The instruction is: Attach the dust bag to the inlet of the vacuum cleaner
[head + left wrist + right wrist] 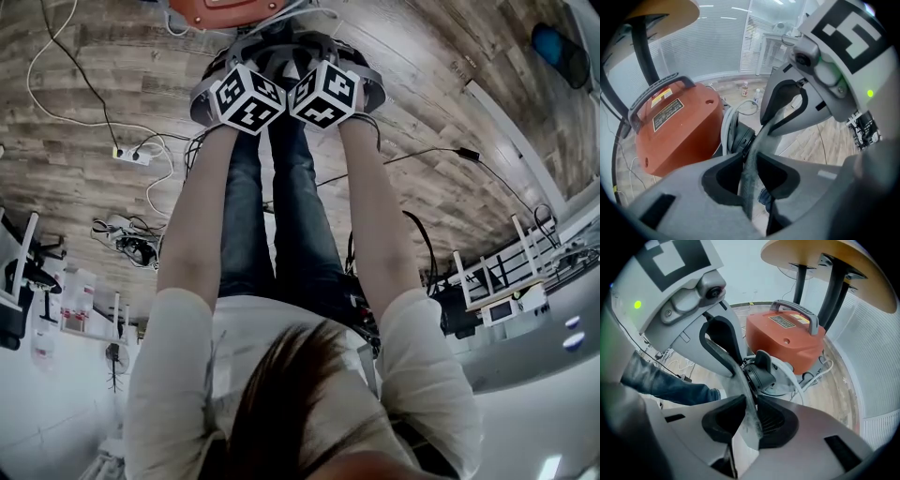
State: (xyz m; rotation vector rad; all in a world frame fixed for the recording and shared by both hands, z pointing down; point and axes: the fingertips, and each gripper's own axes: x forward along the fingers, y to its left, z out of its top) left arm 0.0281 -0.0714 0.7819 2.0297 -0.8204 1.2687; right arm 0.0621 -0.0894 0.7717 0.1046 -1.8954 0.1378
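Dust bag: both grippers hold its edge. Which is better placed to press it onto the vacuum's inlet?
Probably the right gripper: the inlet sits directly beyond its jaws, clamped on the dust bag.

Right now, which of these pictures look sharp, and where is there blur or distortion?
Head view: heavy fisheye bends the wooden plank floor, light even. Left gripper view: orange plastic vacuum cleaner sharp, grey fabric dust bag close between the fingers soft. Right gripper view: dark rounded corners, round tan tabletop bowed.
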